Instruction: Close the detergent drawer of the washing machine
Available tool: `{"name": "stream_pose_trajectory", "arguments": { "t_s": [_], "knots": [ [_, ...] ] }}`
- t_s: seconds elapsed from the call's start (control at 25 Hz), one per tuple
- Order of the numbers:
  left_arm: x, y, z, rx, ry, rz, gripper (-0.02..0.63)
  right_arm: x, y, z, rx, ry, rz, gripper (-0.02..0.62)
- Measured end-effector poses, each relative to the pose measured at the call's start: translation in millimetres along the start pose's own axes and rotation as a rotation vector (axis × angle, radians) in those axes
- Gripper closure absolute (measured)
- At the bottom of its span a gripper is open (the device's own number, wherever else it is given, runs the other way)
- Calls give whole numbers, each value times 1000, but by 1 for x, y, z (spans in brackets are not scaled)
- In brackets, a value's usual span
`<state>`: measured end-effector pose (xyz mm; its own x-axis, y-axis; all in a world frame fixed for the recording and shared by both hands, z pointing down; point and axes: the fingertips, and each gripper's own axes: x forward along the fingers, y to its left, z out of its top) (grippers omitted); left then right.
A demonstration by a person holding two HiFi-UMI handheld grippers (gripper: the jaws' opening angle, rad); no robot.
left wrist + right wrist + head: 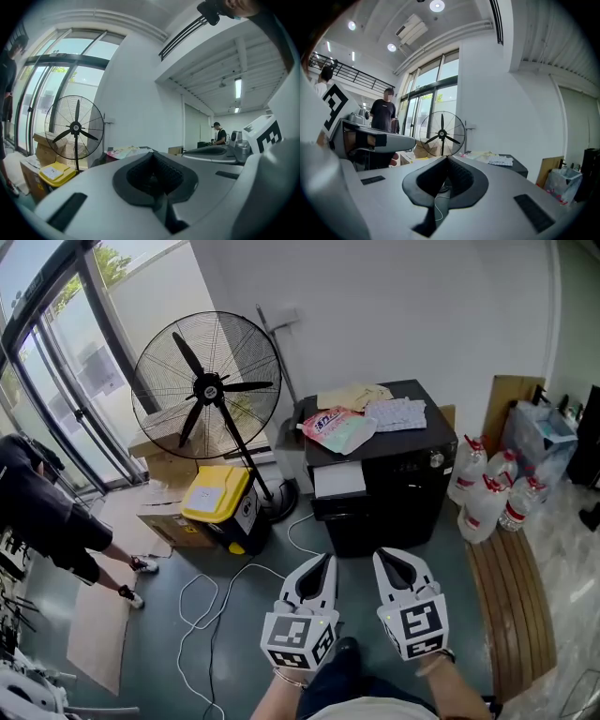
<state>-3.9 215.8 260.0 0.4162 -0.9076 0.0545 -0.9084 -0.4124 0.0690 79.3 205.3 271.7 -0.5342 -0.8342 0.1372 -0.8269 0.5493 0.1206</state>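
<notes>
The black washing machine (398,486) stands against the far wall, middle of the head view. Its detergent drawer (338,480) sticks out at the upper left of the front, showing a white top. A pink packet (336,429), papers and a white pack lie on the lid. My left gripper (327,561) and right gripper (380,557) hover side by side low in the view, well short of the machine, both shut with nothing between the jaws. In the left gripper view the left gripper (152,153) has its tips together; likewise the right gripper (446,158) in its own view.
A big pedestal fan (208,385) stands left of the machine, with a yellow-lidded box (217,493) and cardboard at its foot. White cable (225,587) loops over the floor. Water bottles (483,493) and a wooden bench (511,606) are at the right. A person (47,512) stands at the far left.
</notes>
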Motion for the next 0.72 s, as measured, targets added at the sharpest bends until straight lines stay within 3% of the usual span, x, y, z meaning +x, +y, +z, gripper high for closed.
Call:
{"name": "stream_pose_trajectory", "arguments": {
  "t_s": [0.72],
  "knots": [
    [92, 77, -15, -5, 42, -81, 592, 113, -28, -11, 6, 58, -48, 577]
  ]
}}
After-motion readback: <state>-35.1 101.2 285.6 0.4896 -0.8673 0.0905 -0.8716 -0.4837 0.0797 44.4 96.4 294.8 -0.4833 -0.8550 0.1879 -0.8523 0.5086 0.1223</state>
